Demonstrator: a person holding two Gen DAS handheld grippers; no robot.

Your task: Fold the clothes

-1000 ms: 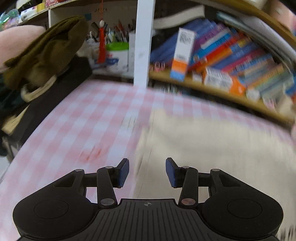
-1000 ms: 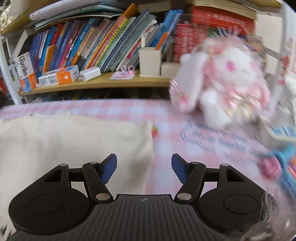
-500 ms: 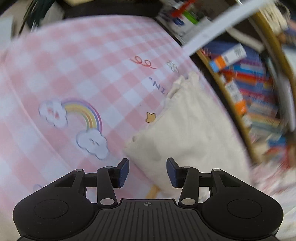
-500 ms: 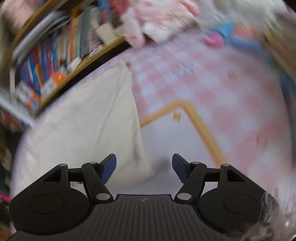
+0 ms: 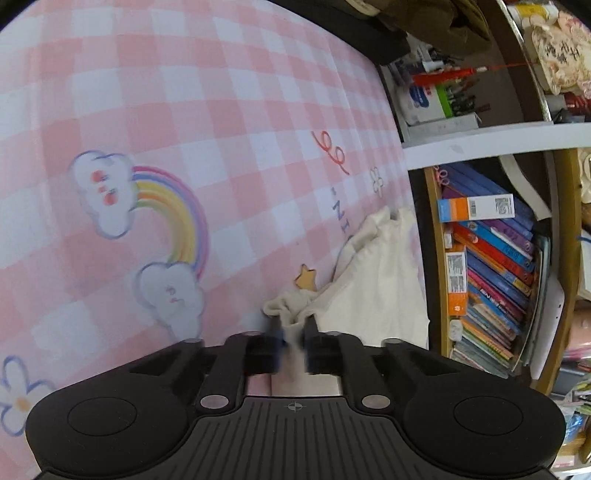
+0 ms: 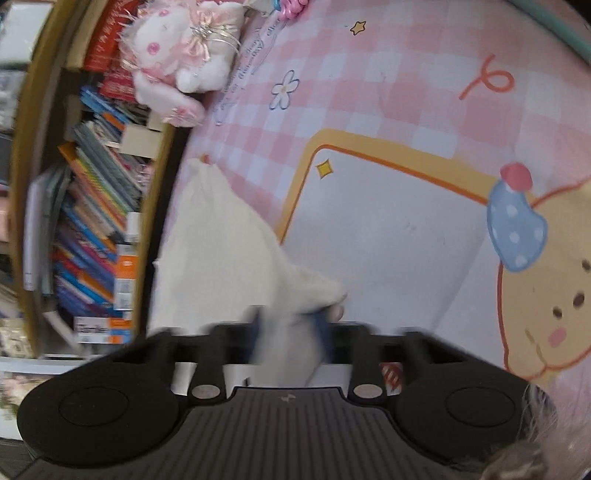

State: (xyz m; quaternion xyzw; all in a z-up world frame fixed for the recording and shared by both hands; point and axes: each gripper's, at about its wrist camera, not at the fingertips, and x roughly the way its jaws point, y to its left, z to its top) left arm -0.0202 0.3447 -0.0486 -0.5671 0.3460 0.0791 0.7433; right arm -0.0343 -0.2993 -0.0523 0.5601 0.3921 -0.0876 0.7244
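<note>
A cream cloth garment [image 5: 373, 280] lies on the pink checked table cover [image 5: 184, 110]. In the left wrist view my left gripper [image 5: 293, 334] is shut on one bunched corner of it, with fabric pinched between the blue pads. The right wrist view shows the same cream garment [image 6: 218, 251] stretching away toward the shelf. My right gripper [image 6: 291, 325] is shut on its near corner, and fabric bulges over and between the blurred fingers. Both views are rolled sideways.
A bookshelf full of colourful books [image 5: 495, 266] runs along the table's far edge. A white and pink plush rabbit [image 6: 177, 55] sits by the shelf. Dark clothing [image 5: 424, 22] is piled at the table's end. Printed rainbow [image 5: 170, 210] and bear [image 6: 546, 306] designs mark the cover.
Both grippers dropped onto the garment's near corners and went from open to shut on the fabric. Both cameras rolled sideways as they came down.
</note>
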